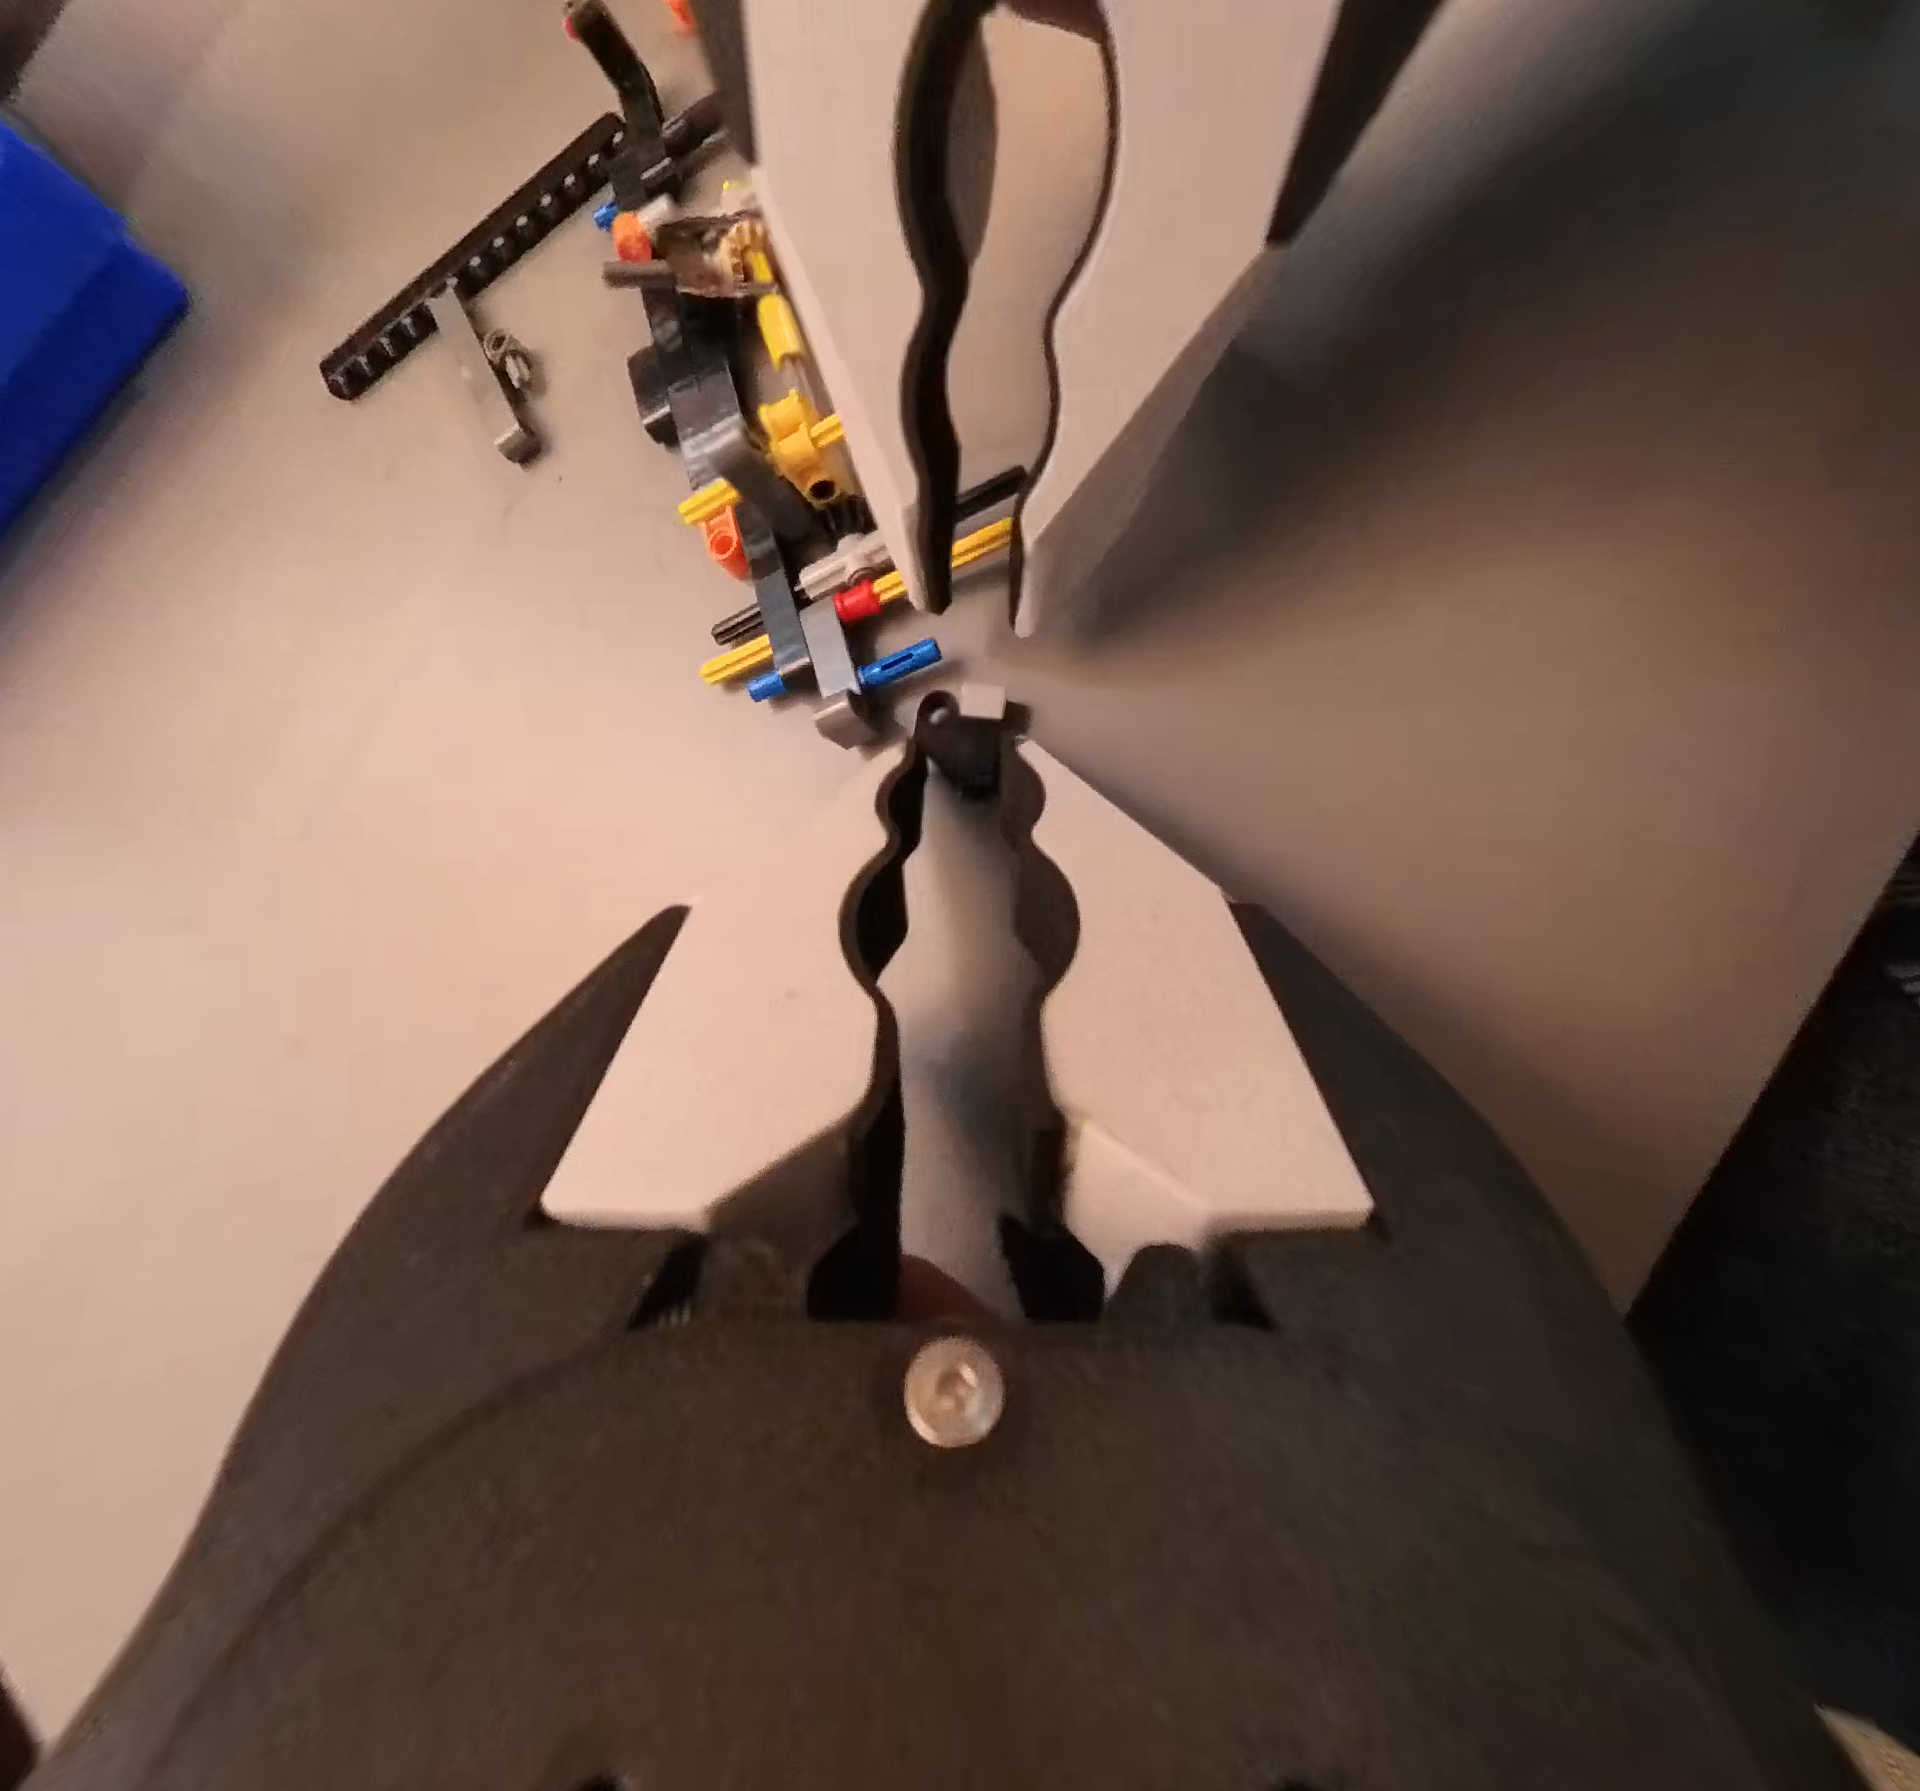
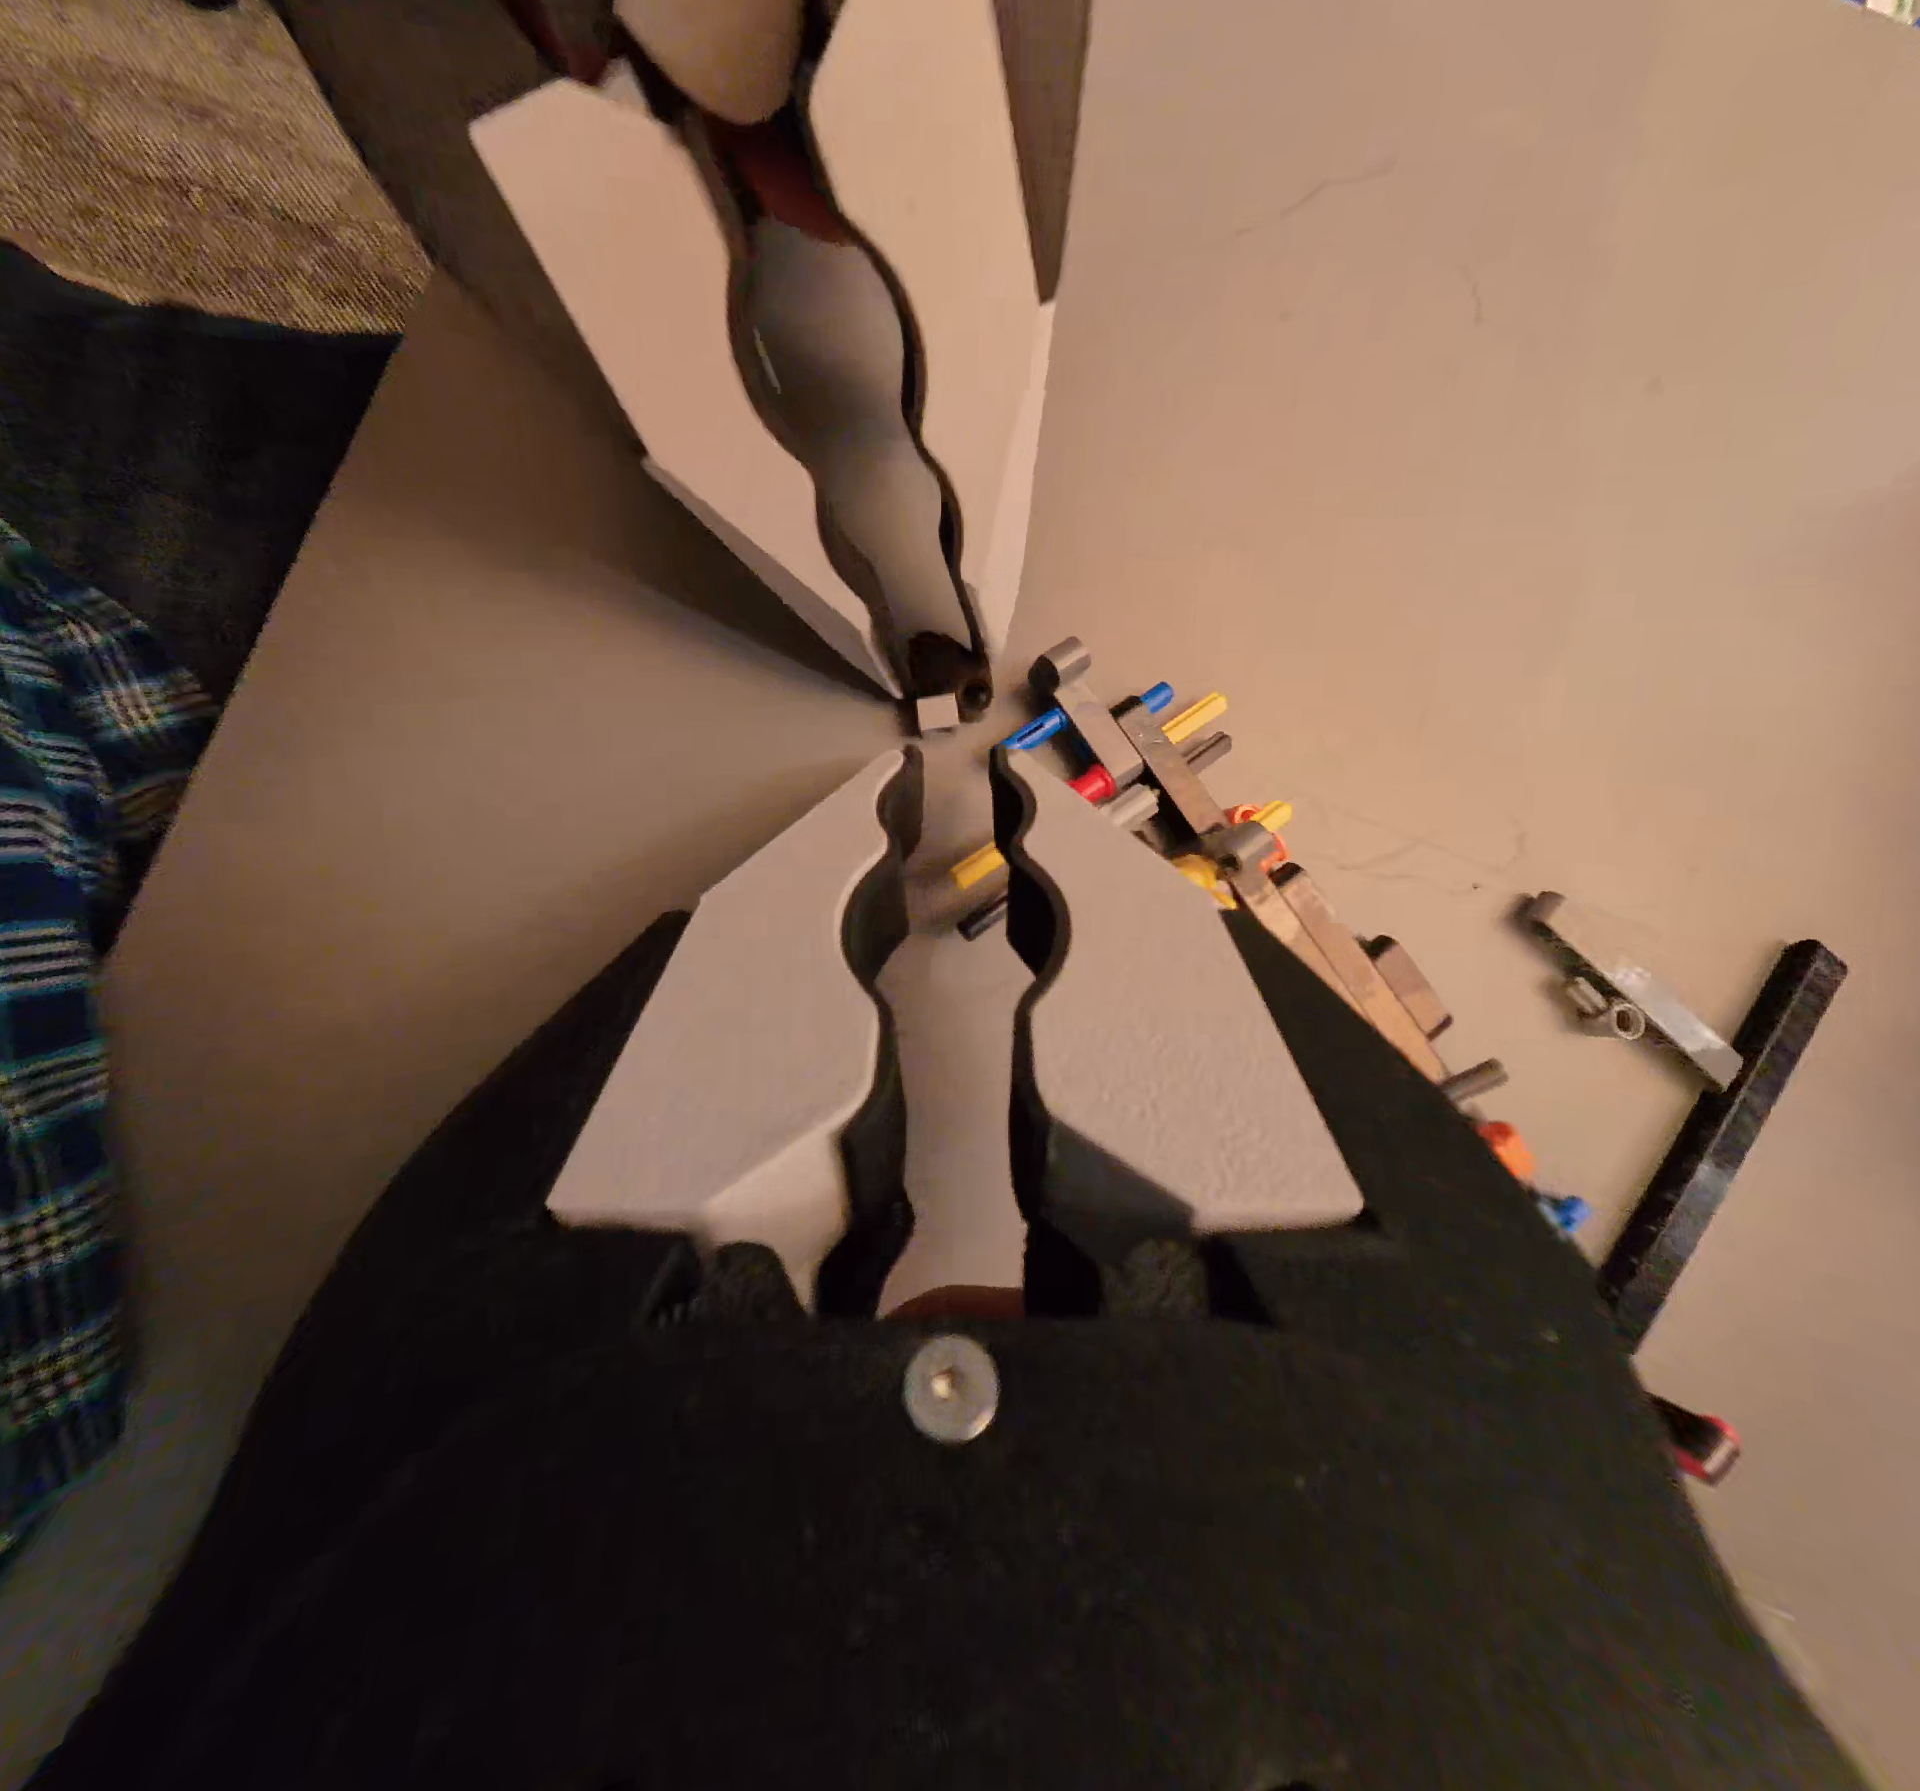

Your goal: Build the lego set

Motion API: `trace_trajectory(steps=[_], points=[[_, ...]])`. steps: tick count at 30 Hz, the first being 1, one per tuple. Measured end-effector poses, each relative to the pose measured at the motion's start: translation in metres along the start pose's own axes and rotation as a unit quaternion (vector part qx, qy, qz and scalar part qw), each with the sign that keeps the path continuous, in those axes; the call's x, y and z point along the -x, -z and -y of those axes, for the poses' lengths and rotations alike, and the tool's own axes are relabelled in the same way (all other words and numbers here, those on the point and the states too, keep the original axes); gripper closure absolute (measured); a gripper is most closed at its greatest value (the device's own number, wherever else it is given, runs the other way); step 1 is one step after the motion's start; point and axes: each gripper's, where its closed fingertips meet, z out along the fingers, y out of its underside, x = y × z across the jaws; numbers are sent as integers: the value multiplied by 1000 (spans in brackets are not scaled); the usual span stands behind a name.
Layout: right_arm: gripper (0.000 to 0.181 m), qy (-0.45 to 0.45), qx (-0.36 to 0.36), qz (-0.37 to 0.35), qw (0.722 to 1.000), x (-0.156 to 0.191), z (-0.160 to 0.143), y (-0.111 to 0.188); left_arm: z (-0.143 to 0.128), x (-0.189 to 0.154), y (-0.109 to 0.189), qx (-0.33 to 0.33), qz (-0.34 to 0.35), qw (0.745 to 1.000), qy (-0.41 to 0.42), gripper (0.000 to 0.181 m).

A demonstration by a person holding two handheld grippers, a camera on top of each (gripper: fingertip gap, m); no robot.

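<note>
Left claw [image 1: 971,739] points down at the counter [image 1: 312,858], tips nearly closed, pinching a small black connector piece [image 1: 961,744] with a light grey end. Right claw [image 2: 951,765] comes in from the opposite side, tip to tip with the left. Its fingers stand a narrow gap apart; nothing gripped between them as far as visible. A yellow axle [image 2: 977,865] and a black one lie on the counter under that gap.

The partly built lego assembly [image 1: 769,453], grey beams with yellow, blue, red and orange pins, lies on the counter just beside both claw tips, partly hidden behind the right claw in the left wrist view.

A long black beam [image 1: 468,271] with holes lies further off, with a small dark grey piece [image 1: 499,380] beside it. Blue bin [image 1: 62,328] at the counter edge. Plaid fabric [image 2: 62,910] shows beyond the counter edge in the right wrist view.
</note>
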Motion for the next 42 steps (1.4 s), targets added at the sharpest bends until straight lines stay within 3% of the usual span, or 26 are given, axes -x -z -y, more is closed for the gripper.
trace_trajectory(steps=[1, 7, 12, 22, 26, 30, 33, 37, 42], points=[[169, -15, -5, 3, 1000, 0, 1, 1, 1, -1, 0, -1, 6, 1000, -21, 169], [161, -110, -35, 44, 992, -2, 8, 6, 20, 0, 10, -48, 80, 983, -158, 169], [169, -180, -82, 127, 972, 7, 19, 17, 37, -1, 20, -92, 121, 958, -241, 170], [176, -266, -195, 179, 927, -1, 38, 42, 58, 8, 34, -156, 175, 942, -242, 169], [176, -264, -226, 165, 923, -6, 41, 51, 65, 13, 42, -186, 167, 950, -189, 164], [176, -220, -231, 144, 937, -3, 42, 56, 71, 18, 49, -223, 80, 971, -45, 160], [175, -194, -231, 130, 945, -3, 43, 58, 74, 19, 49, -234, 16, 971, 37, 165], [175, -173, -238, 132, 947, 1, 45, 60, 74, 10, 47, -235, -50, 967, 86, 168], [175, -153, -243, 126, 950, 2, 47, 62, 77, 5, 48, -241, -64, 964, 92, 173]])
